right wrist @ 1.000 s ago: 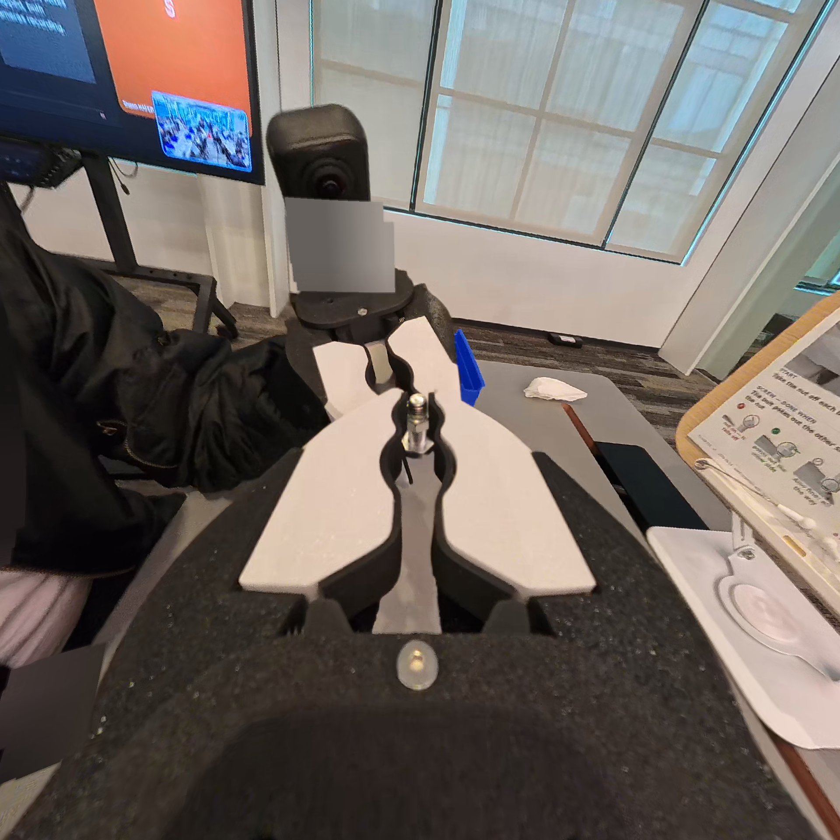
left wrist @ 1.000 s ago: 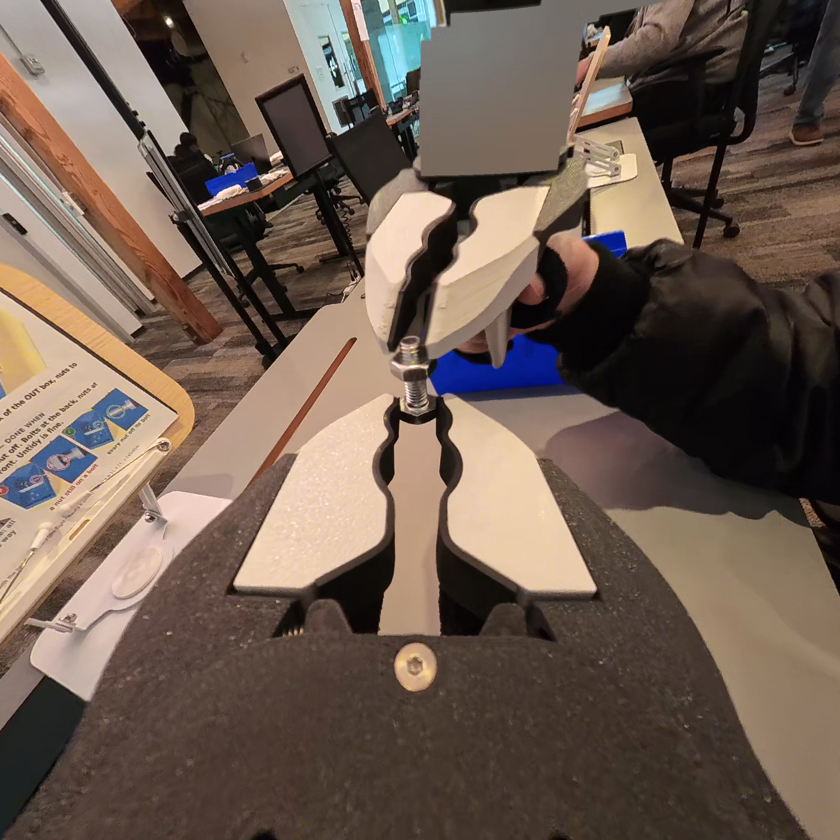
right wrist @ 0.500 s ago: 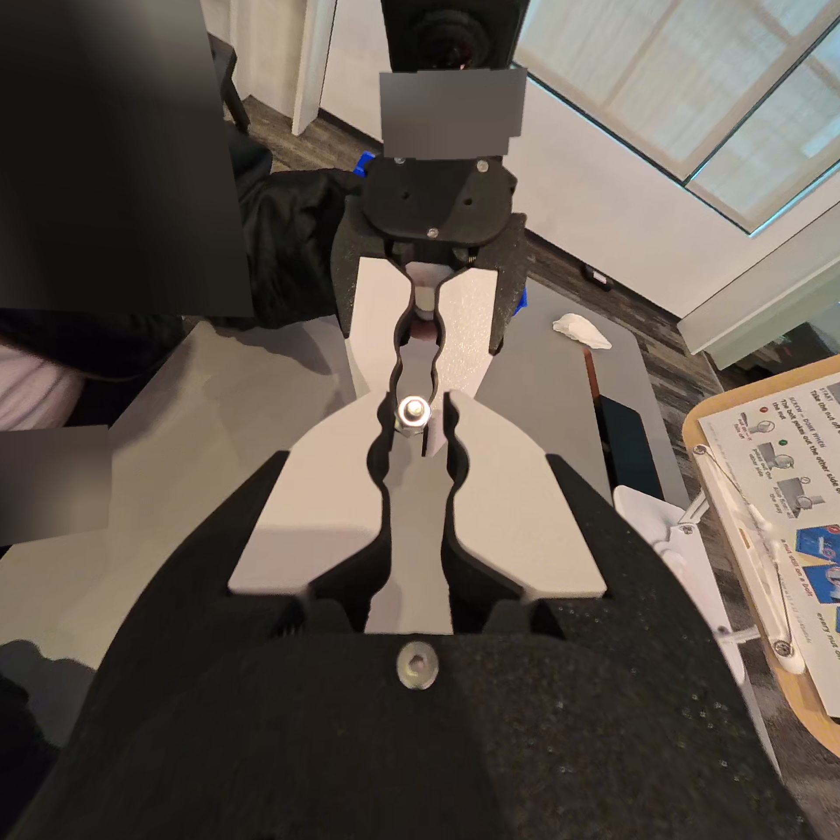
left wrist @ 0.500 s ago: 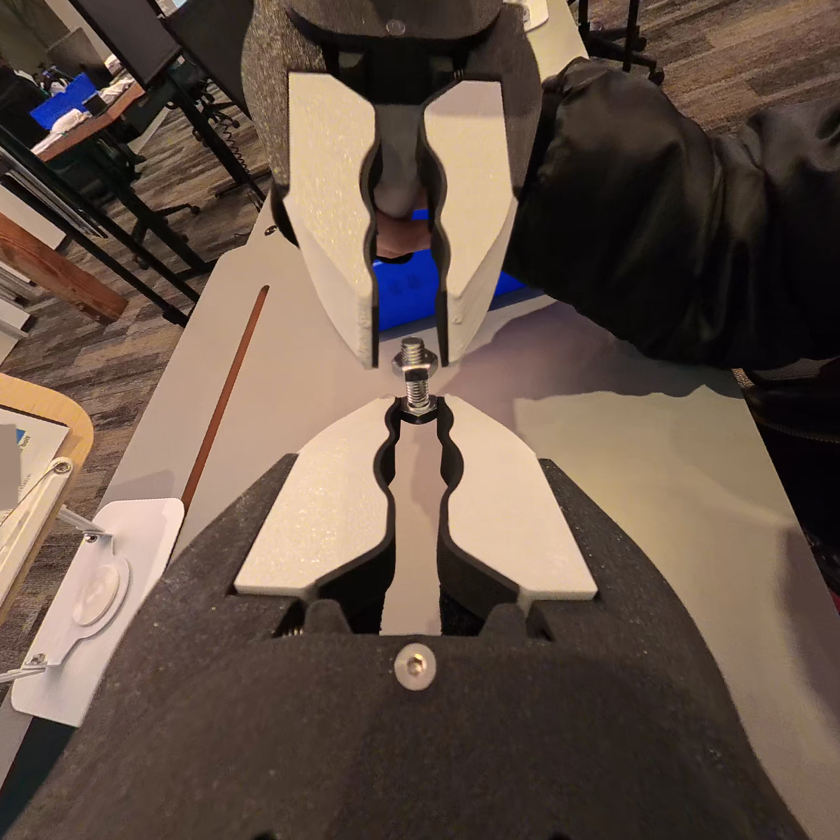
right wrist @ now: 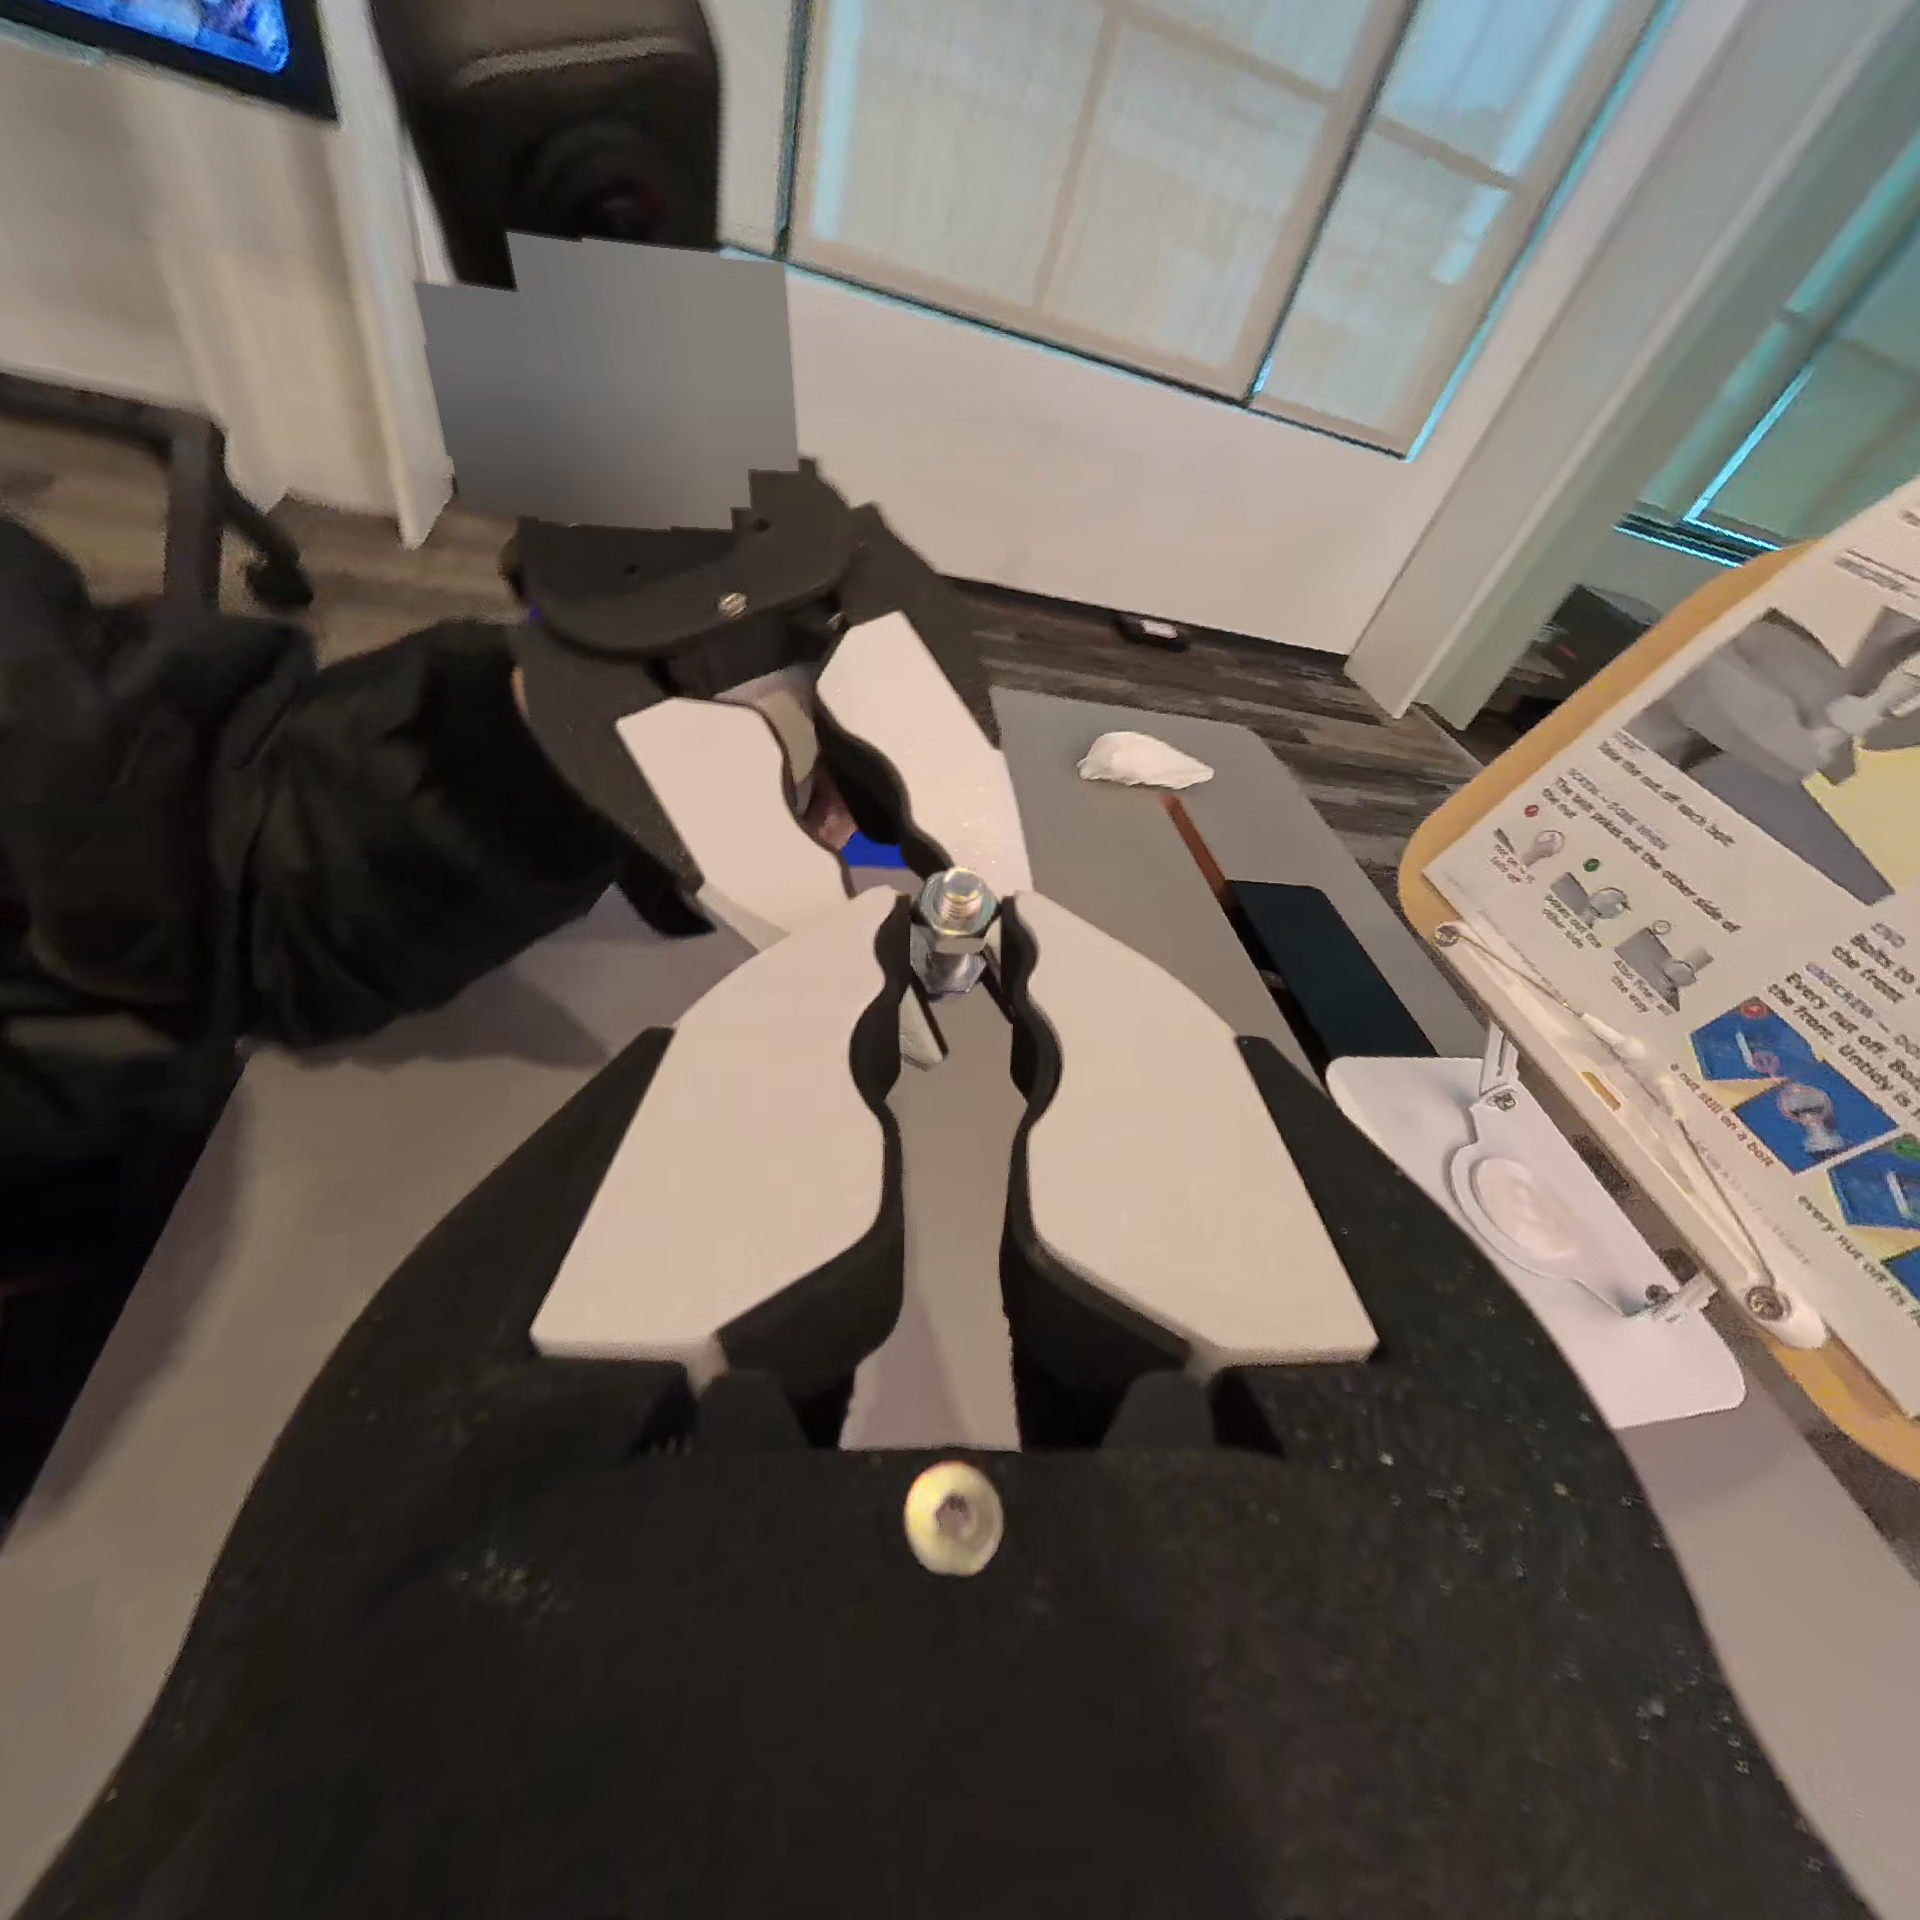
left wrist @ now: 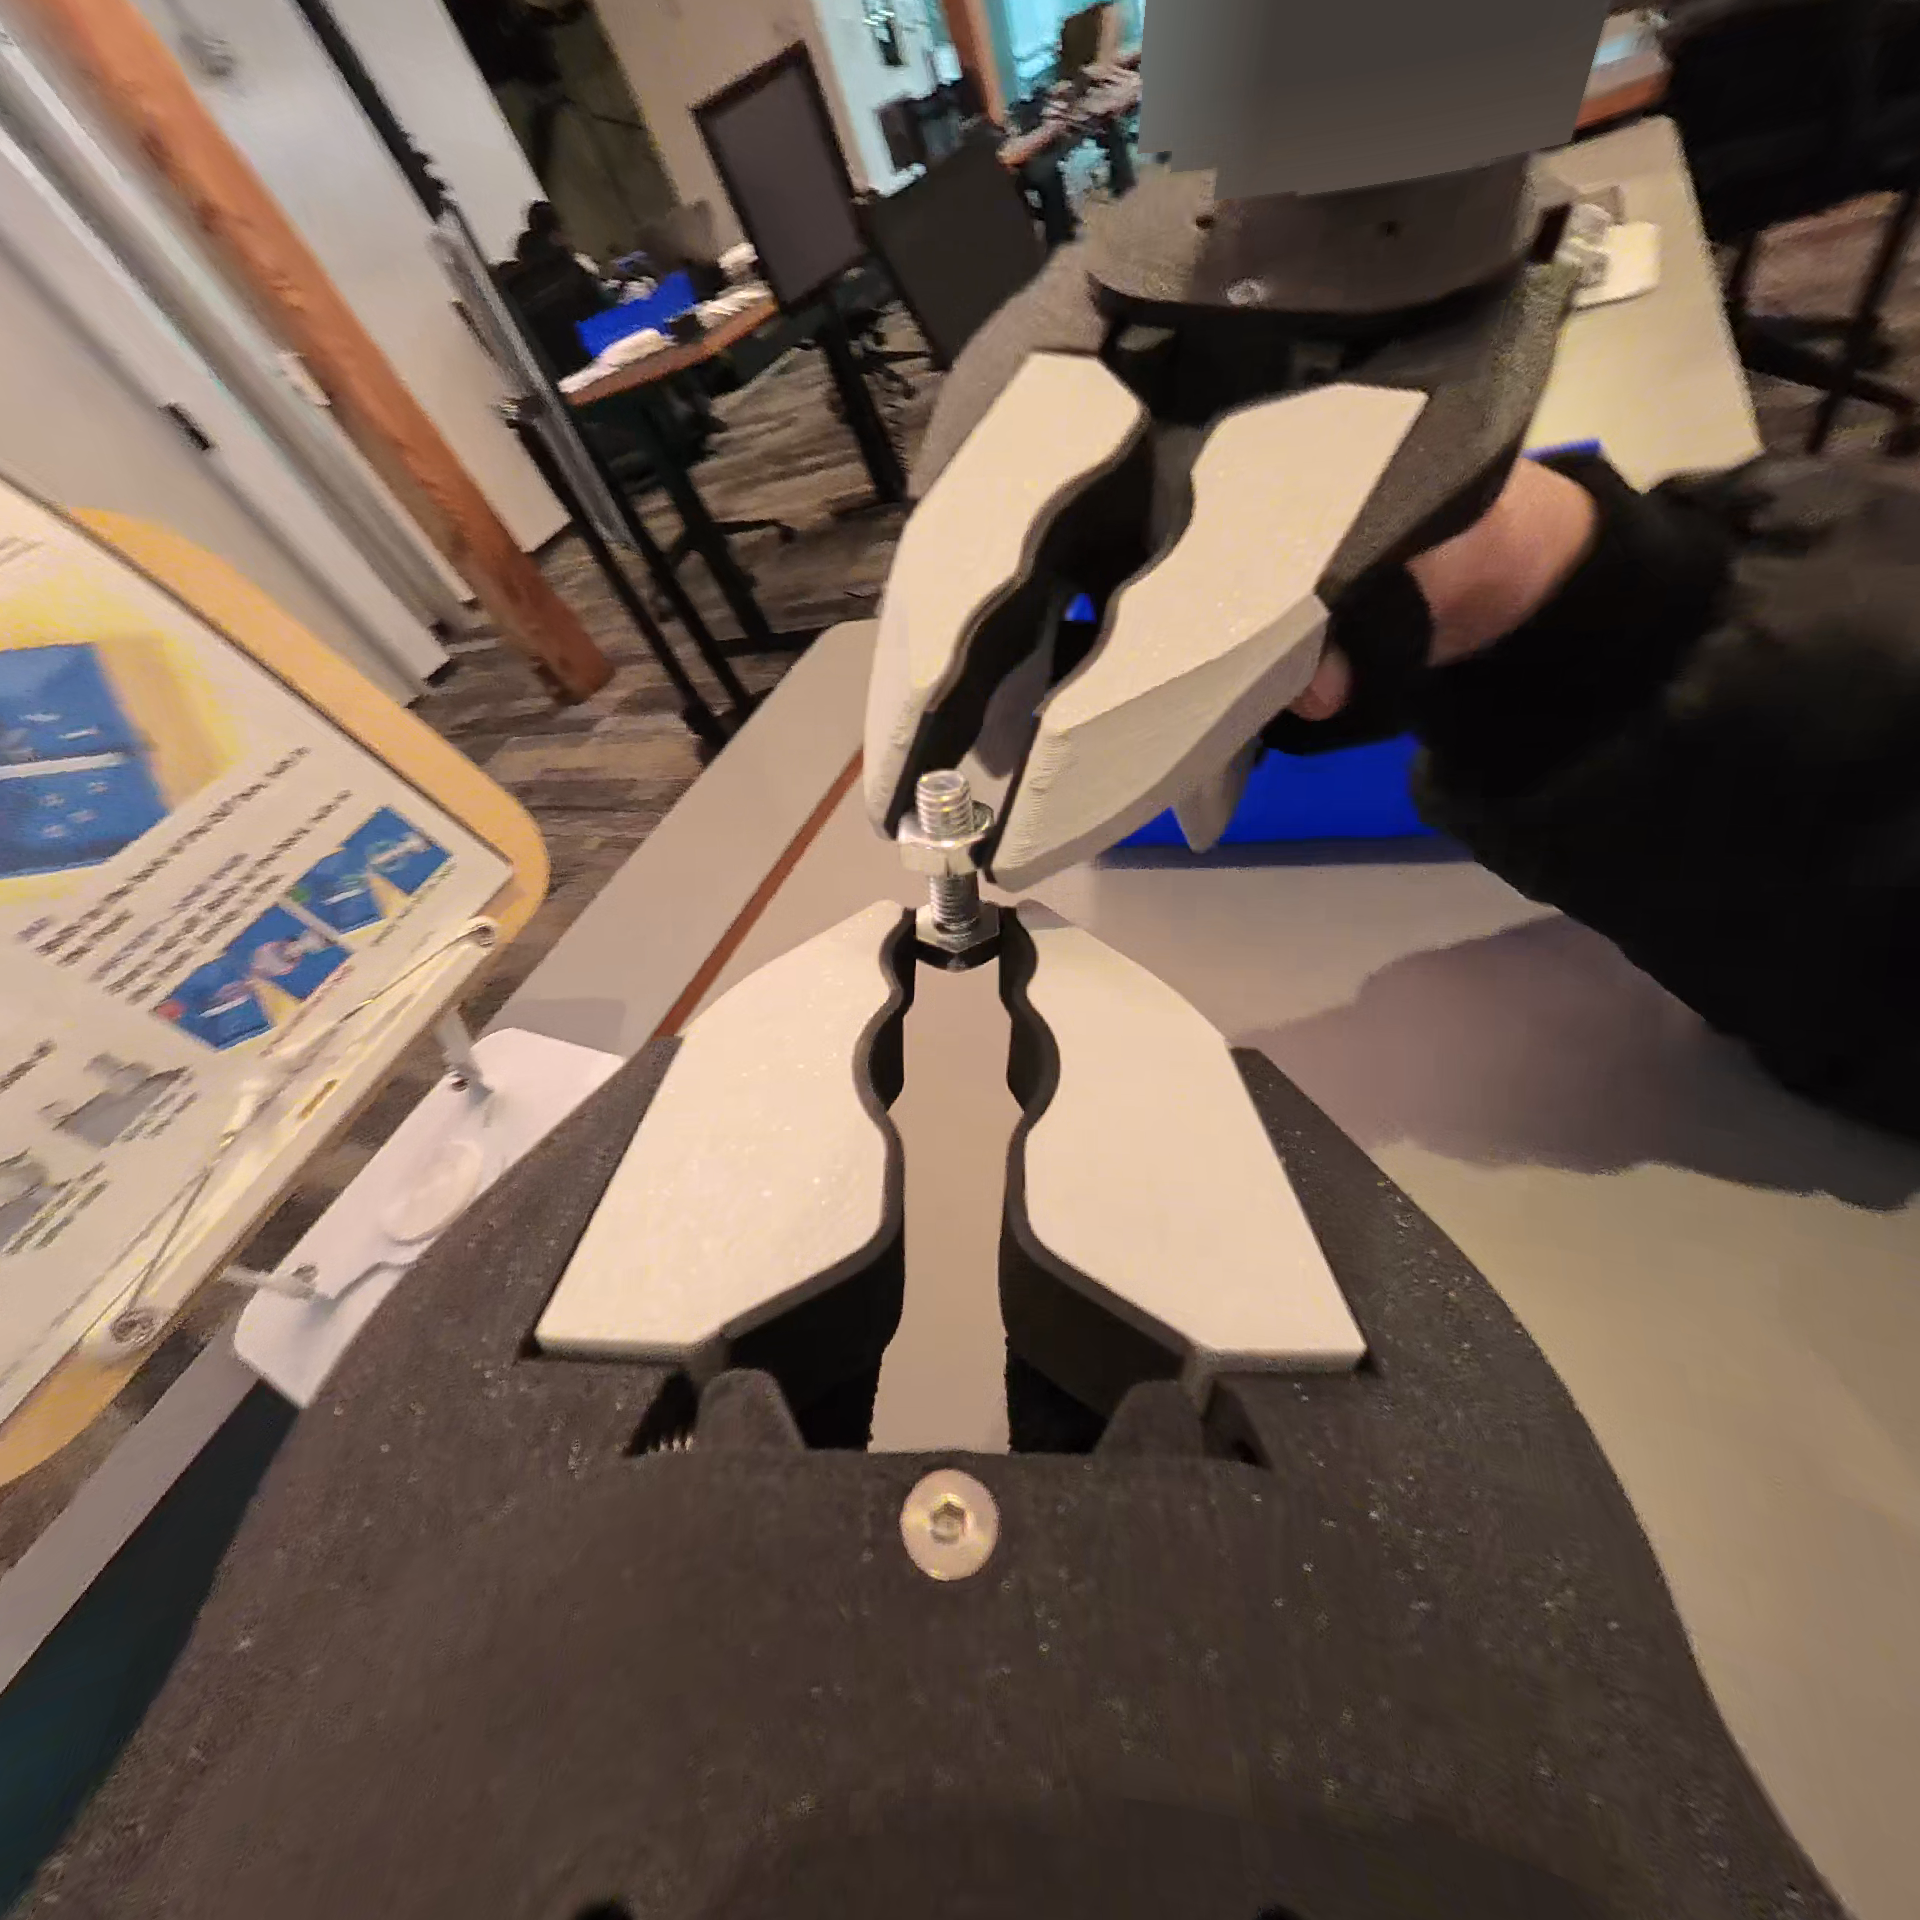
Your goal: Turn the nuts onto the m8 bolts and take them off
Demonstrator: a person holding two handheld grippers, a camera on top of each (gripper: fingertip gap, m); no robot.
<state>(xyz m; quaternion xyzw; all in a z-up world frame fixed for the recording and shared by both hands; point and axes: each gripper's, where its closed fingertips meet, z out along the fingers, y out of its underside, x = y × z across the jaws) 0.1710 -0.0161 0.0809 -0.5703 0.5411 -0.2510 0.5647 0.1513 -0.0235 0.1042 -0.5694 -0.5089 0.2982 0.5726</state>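
Left gripper (left wrist: 951, 928) clamps the head of a silver bolt (left wrist: 948, 896), which stands upright above the grey table (left wrist: 1455, 1351). Right gripper (left wrist: 940, 836) comes from above and is clenched on the nut (left wrist: 940, 842), its pads pressing the nut's flats partway down the thread. Behind sits a blue bin (left wrist: 1320, 805); a leaflet stand (left wrist: 208, 935) is at left.

Left gripper (left wrist: 951, 940) and right gripper (left wrist: 940, 831) – fingers clamped (facing).
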